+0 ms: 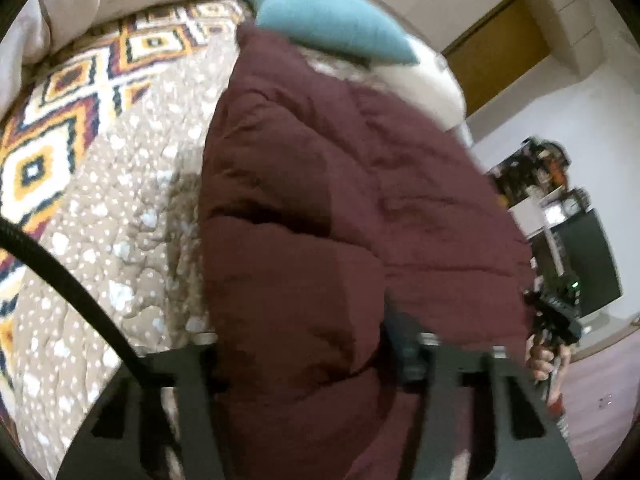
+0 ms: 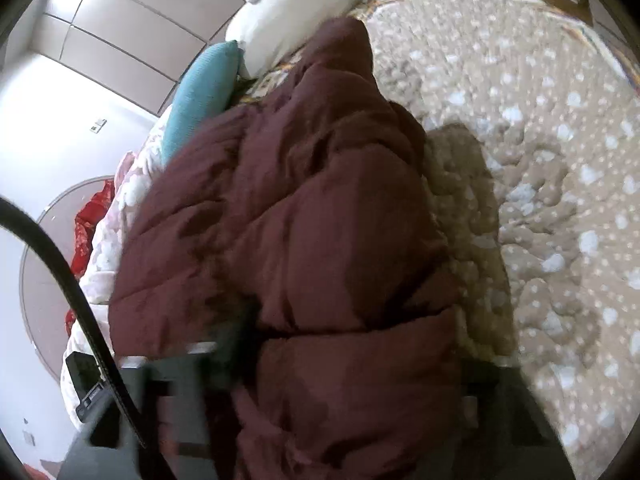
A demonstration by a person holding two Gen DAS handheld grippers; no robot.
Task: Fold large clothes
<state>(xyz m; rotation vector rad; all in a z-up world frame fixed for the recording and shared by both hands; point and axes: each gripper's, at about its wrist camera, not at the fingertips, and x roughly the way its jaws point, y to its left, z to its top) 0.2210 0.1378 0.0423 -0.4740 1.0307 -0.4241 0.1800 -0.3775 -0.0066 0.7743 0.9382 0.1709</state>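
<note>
Slippage is my worry here. Left wrist view: the left gripper (image 1: 316, 364) is pinching the near edge of the puffy maroon jacket (image 1: 340, 208), which lies on the dotted bedspread (image 1: 120, 240) below the teal pillow (image 1: 332, 20). Thick padding could squirm out mid-fold.

Right wrist view: the right gripper (image 2: 352, 372) clamps the same jacket (image 2: 304, 220) near the bed's edge, so a loose grip might drop it floorward. No containers visible in either view.
</note>
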